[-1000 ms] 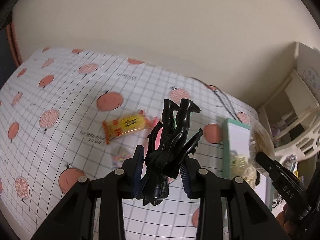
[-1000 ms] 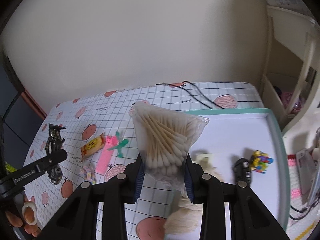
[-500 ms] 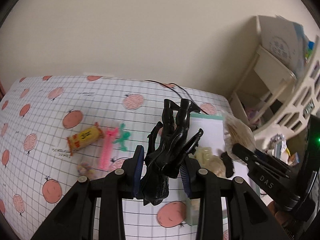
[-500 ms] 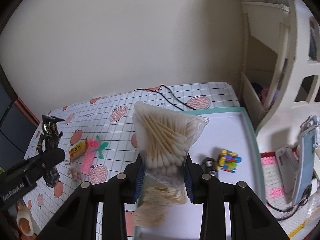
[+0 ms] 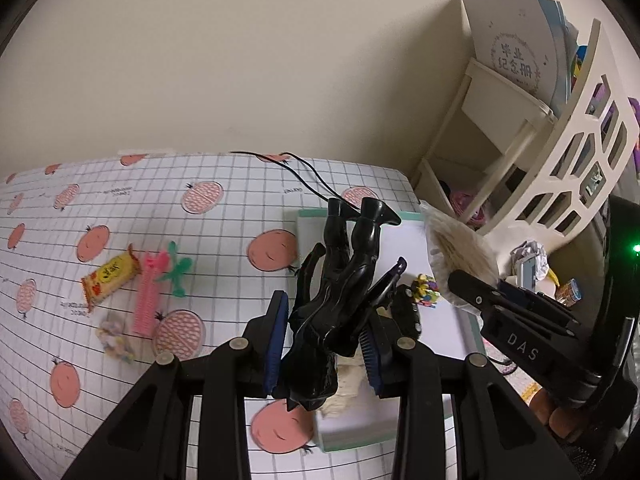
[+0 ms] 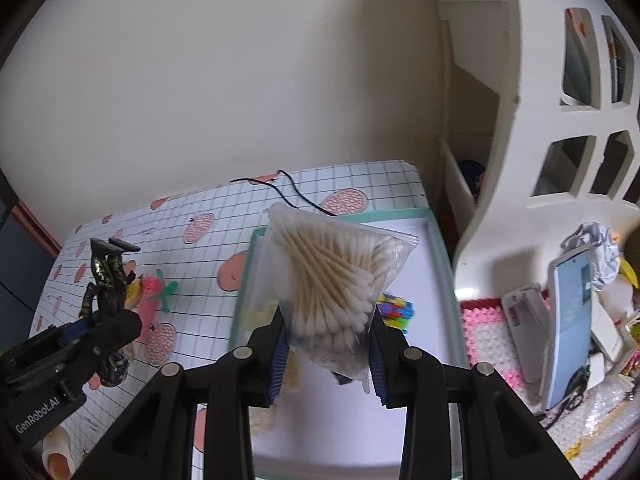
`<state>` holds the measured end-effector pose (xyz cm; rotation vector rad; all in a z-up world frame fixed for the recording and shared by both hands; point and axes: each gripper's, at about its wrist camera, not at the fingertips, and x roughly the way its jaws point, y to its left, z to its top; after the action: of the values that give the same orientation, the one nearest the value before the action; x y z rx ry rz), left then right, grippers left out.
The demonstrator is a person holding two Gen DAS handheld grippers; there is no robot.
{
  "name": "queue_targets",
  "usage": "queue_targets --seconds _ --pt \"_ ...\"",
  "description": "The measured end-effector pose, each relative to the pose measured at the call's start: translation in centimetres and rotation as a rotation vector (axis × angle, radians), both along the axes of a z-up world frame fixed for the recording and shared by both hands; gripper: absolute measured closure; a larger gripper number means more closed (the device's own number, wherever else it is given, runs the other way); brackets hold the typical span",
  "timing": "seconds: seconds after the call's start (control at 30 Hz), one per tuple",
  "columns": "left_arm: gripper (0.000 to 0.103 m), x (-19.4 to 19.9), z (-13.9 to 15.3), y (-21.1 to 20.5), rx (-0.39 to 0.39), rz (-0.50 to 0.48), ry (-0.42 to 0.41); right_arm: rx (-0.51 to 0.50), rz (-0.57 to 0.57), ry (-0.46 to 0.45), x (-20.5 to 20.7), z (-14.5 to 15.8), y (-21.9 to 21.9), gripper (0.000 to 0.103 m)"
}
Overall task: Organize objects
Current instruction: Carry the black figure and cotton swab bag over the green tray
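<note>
Overhead, one black figure point(image 5: 340, 300) pinched by left gripper point(image 5: 326, 350), one cotton-swab bag point(image 6: 336, 288) clamped by right gripper point(image 6: 328, 354), one tray point(image 6: 440, 248).

The black figure point(image 5: 340, 300) hides part of the tray point(image 5: 352, 434) and whatever pale thing lies under it — no telling what. The bag of cotton swabs point(image 6: 336, 292) covers most of a coloured toy point(image 6: 394, 306). The small pastel bits point(image 5: 114, 340) are blurred — unidentifiable.
</note>
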<state>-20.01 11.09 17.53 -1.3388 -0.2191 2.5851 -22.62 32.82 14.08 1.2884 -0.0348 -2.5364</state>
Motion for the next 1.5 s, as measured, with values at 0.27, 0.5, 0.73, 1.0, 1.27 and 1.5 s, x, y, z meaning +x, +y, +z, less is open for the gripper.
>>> queue_targets --seconds 0.27,0.5,0.73,1.0,1.27,1.5 --pt "0.067 0.3 -1.8 3.3 -0.032 -0.059 -0.040 0.099 -0.014 -0.064 -0.8 -2.0 1.0 0.066" --pt "0.067 0.1 -5.6 5.8 -0.058 -0.104 -0.126 0.159 -0.018 -0.134 -1.3 -4.6 1.7 0.066" --pt "0.067 0.7 -8.8 7.4 -0.110 -0.123 -0.191 0.188 -0.005 -0.202 -1.6 -7.0 1.9 0.066" --pt "0.067 1.3 -11.2 7.8 -0.179 -0.119 -0.224 0.211 0.009 -0.238 -1.5 -8.3 1.7 0.066" --pt "0.068 1.6 -11.9 7.5 -0.196 -0.118 -0.243 0.216 0.014 -0.259 -1.6 -9.2 1.7 0.065" --pt "0.067 1.9 -12.1 7.0 -0.247 -0.102 -0.252 0.213 0.037 -0.259 -1.5 -9.6 0.6 0.065"
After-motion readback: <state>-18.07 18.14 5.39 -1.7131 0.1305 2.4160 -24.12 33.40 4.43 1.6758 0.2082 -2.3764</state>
